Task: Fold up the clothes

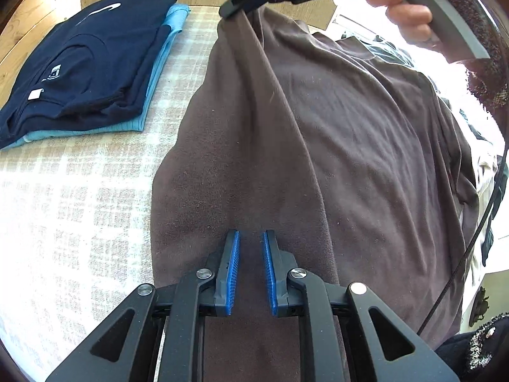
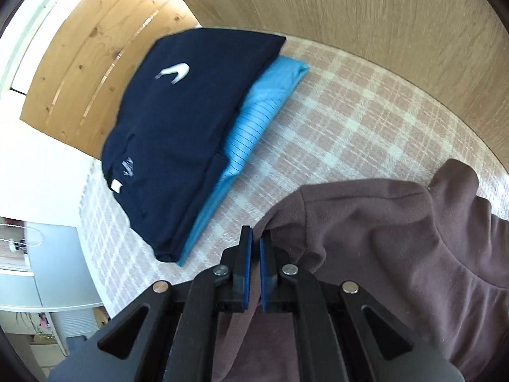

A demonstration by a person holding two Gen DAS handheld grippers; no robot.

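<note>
Both tongs (image 1: 250, 238) (image 2: 255, 238) pinch the brown garment (image 1: 350, 146).

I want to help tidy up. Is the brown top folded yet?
Not yet. The brown top hangs bunched and creased from the right gripper, which pinches its edge. The navy shirt nearby lies folded flat.

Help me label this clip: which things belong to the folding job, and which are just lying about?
In the job:
- brown fleece
- right hand-held gripper, shut on a fleece edge
- left hand-held gripper, over the fleece
- stack: navy shirt on blue shirt

Lying about:
- checked blanket
- wooden headboard
- white shelf
</note>
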